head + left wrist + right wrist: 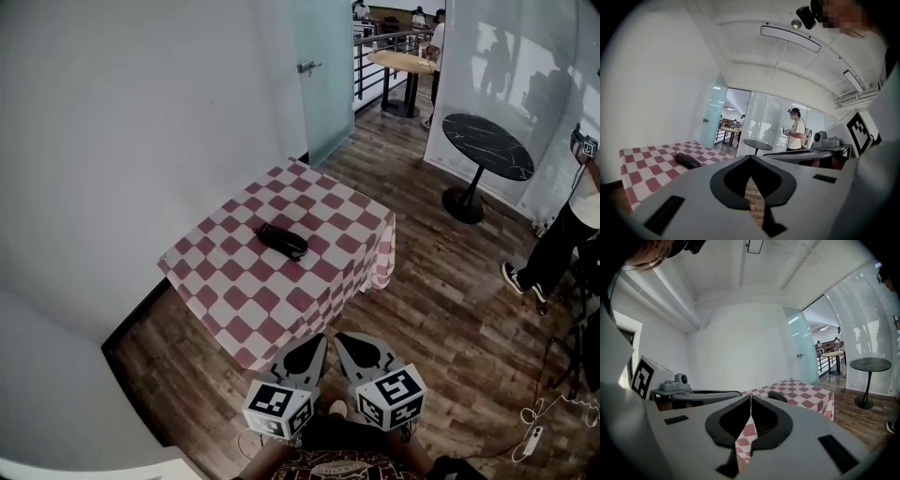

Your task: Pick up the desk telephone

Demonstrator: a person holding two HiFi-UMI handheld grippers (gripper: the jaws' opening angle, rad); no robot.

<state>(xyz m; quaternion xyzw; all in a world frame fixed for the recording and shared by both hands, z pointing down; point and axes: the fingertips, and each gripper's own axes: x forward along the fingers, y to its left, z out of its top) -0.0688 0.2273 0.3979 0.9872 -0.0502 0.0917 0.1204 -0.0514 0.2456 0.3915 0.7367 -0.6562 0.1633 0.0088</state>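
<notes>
Red-and-white checked cloth (328, 281) covers a square bench (373, 246) that stands against a white wall (141, 112) on a wood floor (450, 309). The phone (282, 241), a dark, low, oblong shape, lies flat on the cloth near the middle of the bench top, with nothing else on the bench.

In the head view both grippers are side by side at the bottom of the frame, just off the bench's near corner and over the floor, well apart from the phone. The left gripper (322, 338) and the right gripper (343, 337) point toward the bench with their tips almost meeting each other.

The left gripper view shows its fingers (733, 180) closed, the tips touching, with nothing between them; only floor shows through the slit behind the tips. There the phone sits to the left, beyond the fingers. The right gripper view shows its fingers (766, 420) closed tip to tip as well, empty, with checked cloth showing through the gap behind; the phone lies just right of the tips, farther off on the bench.

Beyond the bench are a frosted glass door (323, 75) and a round black table (487, 145). A person (562, 234) stands at the right edge.
</notes>
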